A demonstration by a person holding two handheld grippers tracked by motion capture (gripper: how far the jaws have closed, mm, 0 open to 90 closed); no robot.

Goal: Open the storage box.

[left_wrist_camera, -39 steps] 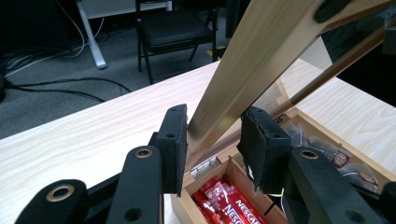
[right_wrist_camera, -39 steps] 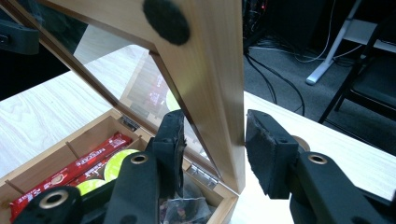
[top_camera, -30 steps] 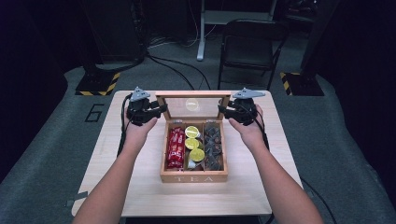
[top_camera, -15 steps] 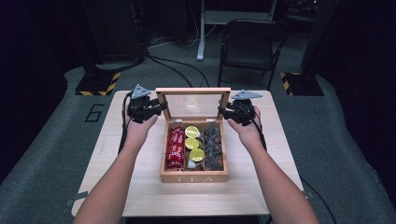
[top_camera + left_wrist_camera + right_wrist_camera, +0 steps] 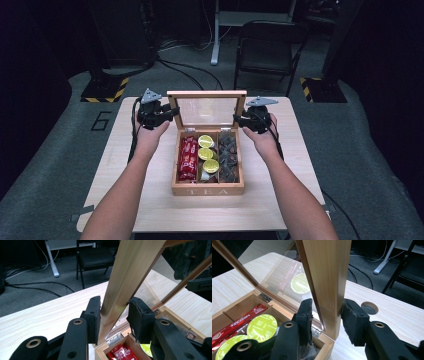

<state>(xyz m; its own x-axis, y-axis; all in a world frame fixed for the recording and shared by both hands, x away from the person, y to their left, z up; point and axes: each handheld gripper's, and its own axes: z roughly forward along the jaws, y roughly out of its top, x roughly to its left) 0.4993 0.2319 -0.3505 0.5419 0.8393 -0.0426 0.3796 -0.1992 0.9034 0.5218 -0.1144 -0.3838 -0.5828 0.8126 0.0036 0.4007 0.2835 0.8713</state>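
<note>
Wooden tea box (image 5: 207, 189) sits mid-bench, its glass-paned lid (image 5: 206, 109) standing nearly upright at the far edge, long axis running left to right between my hands. My left tool (image 5: 171, 111) is clamped on the lid's left side rail, my right tool (image 5: 238, 120) on the right rail, both equally near. Rear hinges are mostly hidden; the dark items in the right compartment are hard to identify.

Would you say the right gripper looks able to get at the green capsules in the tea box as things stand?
Probably not just yet: the right gripper, its jaws just closing, clamps the raised lid. The green capsules lie uncovered below, so the way itself is free.
</note>
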